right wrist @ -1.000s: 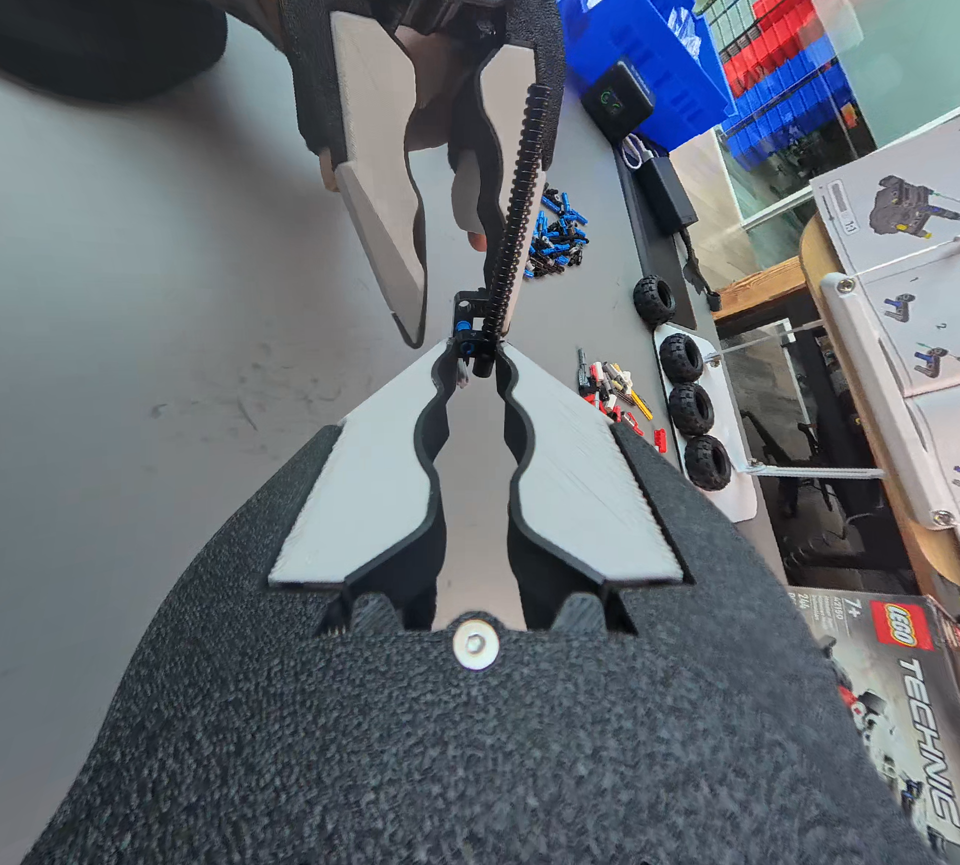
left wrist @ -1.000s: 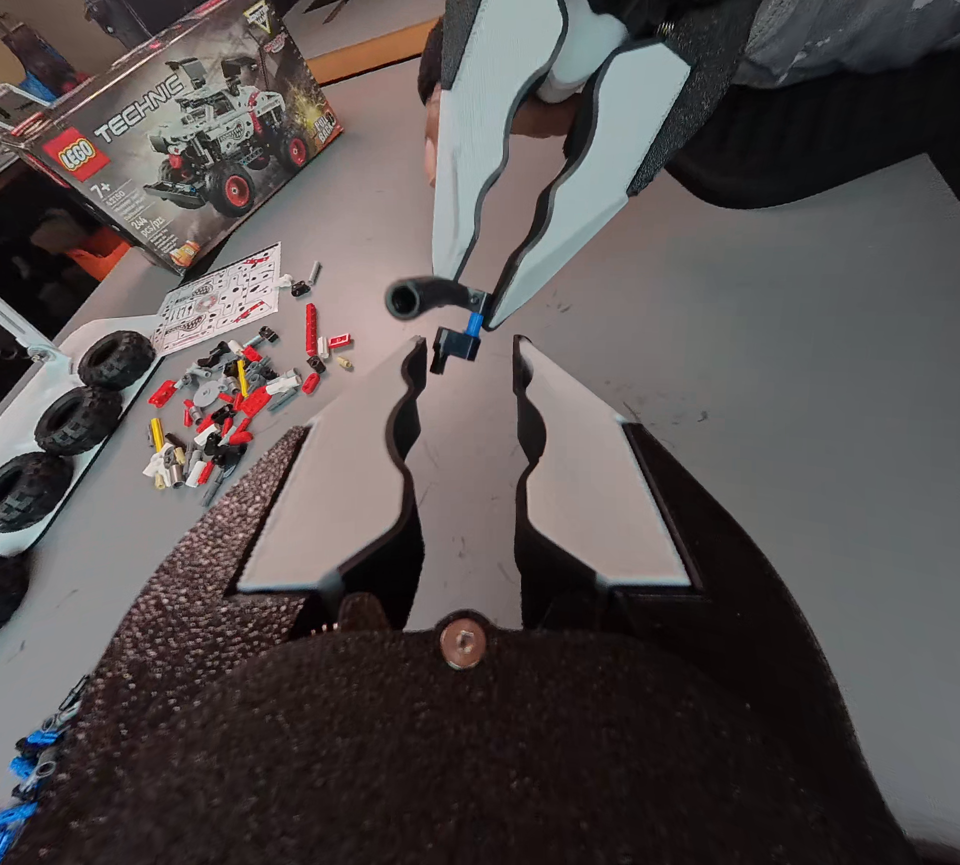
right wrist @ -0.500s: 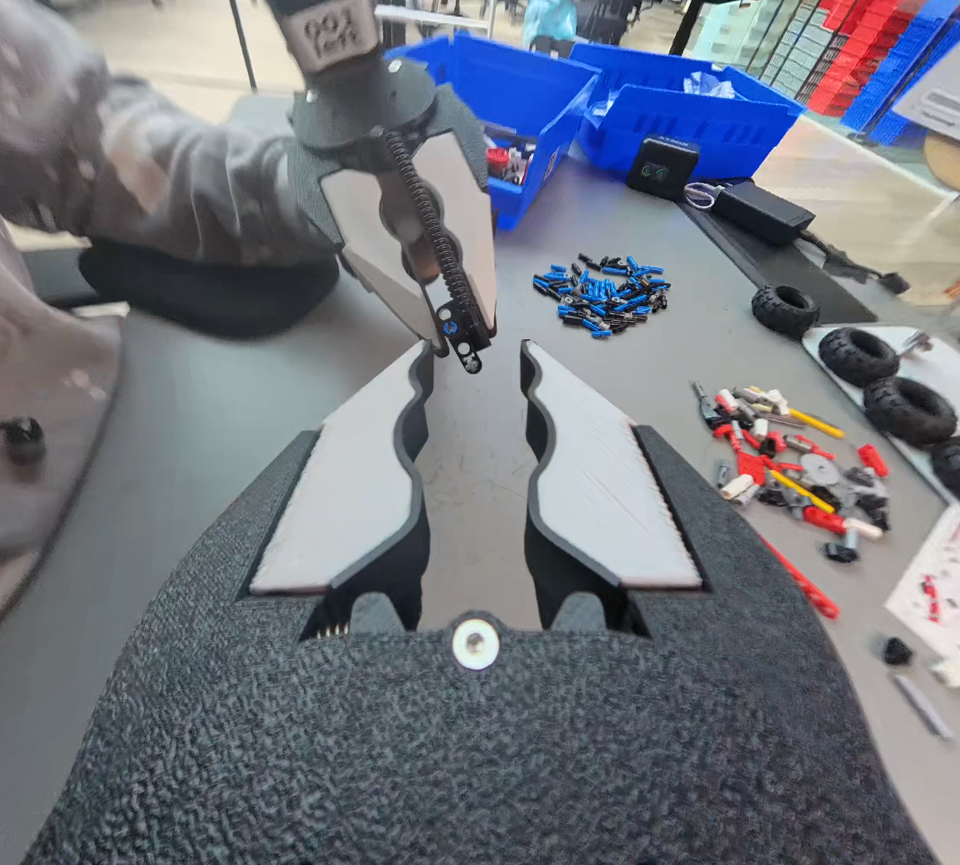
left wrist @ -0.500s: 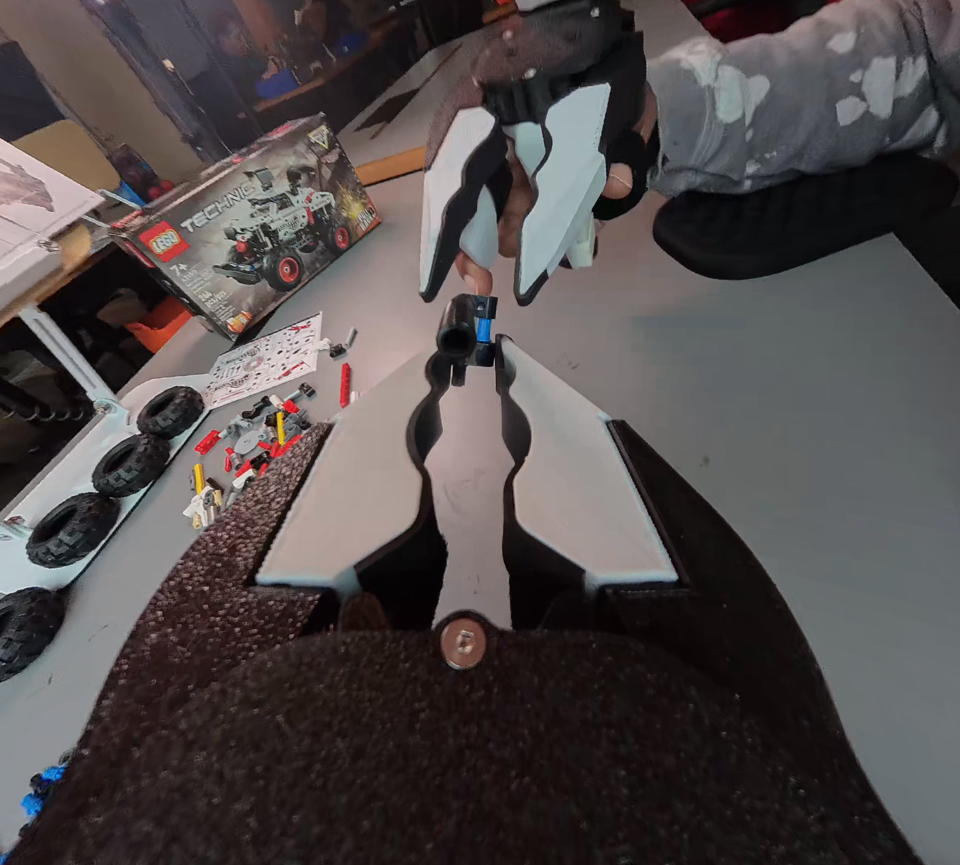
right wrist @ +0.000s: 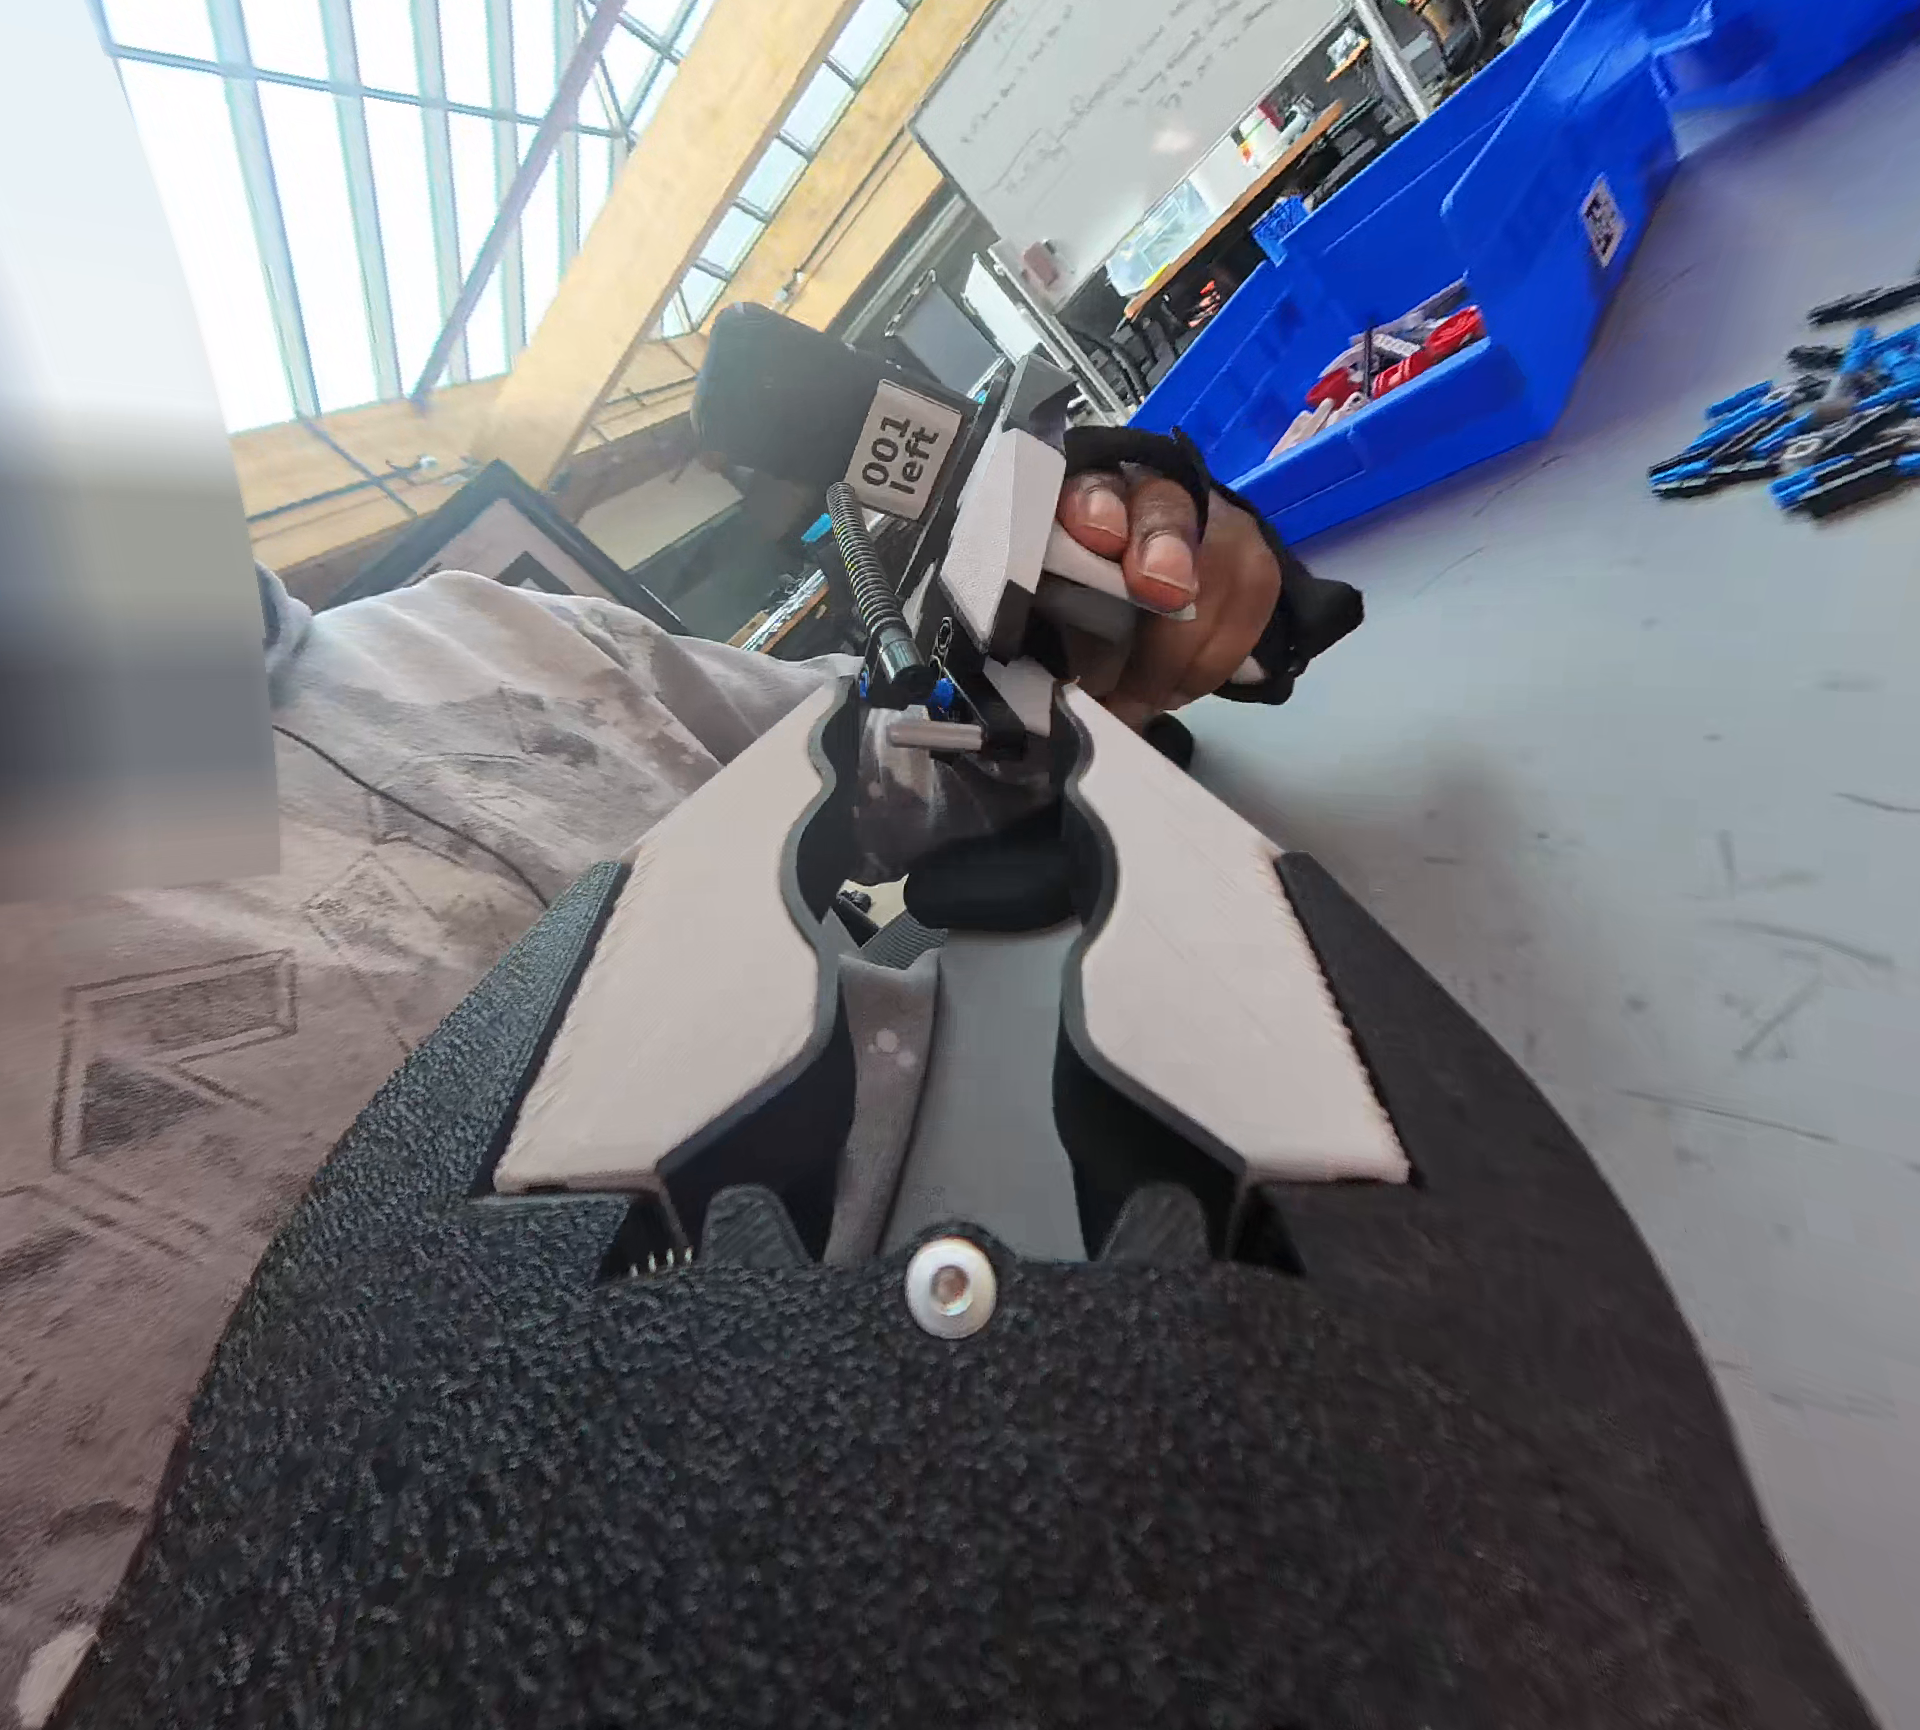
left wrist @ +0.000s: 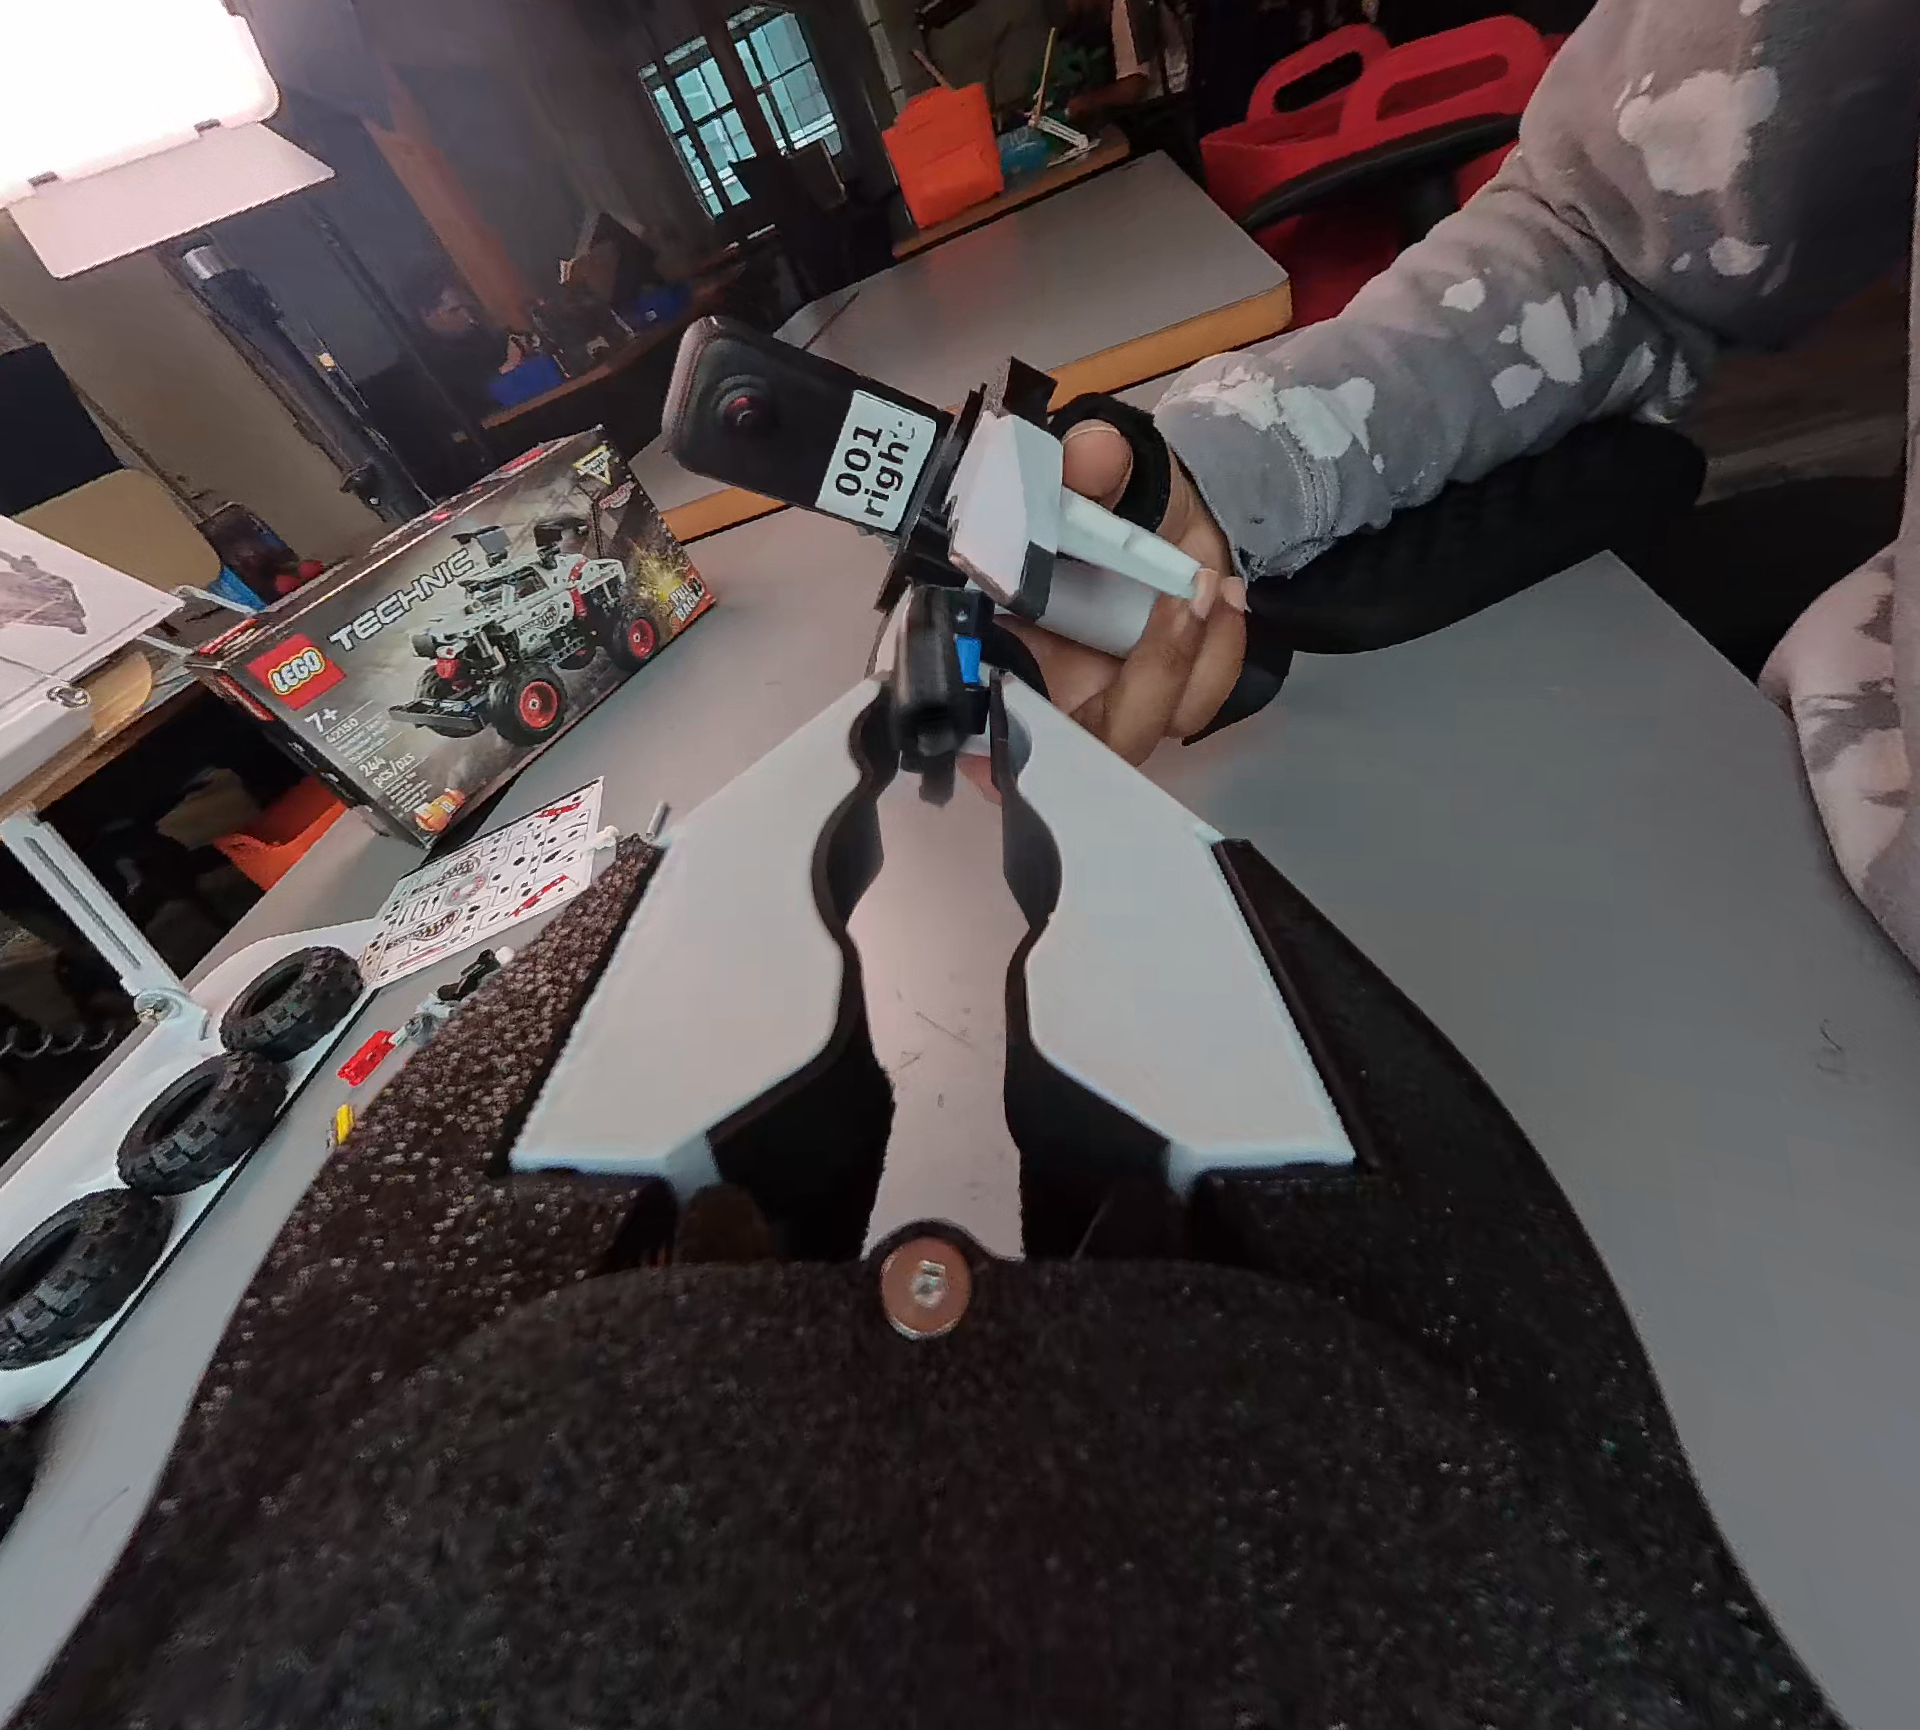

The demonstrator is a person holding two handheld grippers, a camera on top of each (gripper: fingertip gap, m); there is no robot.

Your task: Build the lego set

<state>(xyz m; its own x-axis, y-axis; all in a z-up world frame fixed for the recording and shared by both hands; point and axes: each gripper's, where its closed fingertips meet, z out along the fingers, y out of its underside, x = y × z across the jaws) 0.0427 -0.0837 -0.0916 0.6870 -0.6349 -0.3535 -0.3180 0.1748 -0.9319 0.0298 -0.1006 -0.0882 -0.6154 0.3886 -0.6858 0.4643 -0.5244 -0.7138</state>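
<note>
A small black Lego assembly (left wrist: pixel 928 688), a ribbed hose with a blue pin on a black connector, is held in the air above the grey table (left wrist: pixel 1455 849). My left gripper (left wrist: pixel 940 722) is shut on its connector end. In the right wrist view the hose (right wrist: pixel 860 574) curves up and left, and a grey pin (right wrist: pixel 935 735) sticks out of the connector. My right gripper (right wrist: pixel 951 712) is open, with its fingertips on either side of the connector and grey pin. Whether they touch it I cannot tell.
The Lego box (left wrist: pixel 468 631), a sticker sheet (left wrist: pixel 499 870), black tyres (left wrist: pixel 197 1119) on a white tray and loose red parts (left wrist: pixel 364 1052) lie to the left. Blue bins (right wrist: pixel 1455 350) and a pile of blue and black pins (right wrist: pixel 1808 444) are to the right. My two grippers' fingertips are within a few centimetres of each other.
The assembly passed from my right gripper to my left one. The right gripper opened and the left closed on it. Both grippers have since tilted up, facing each other closely.
</note>
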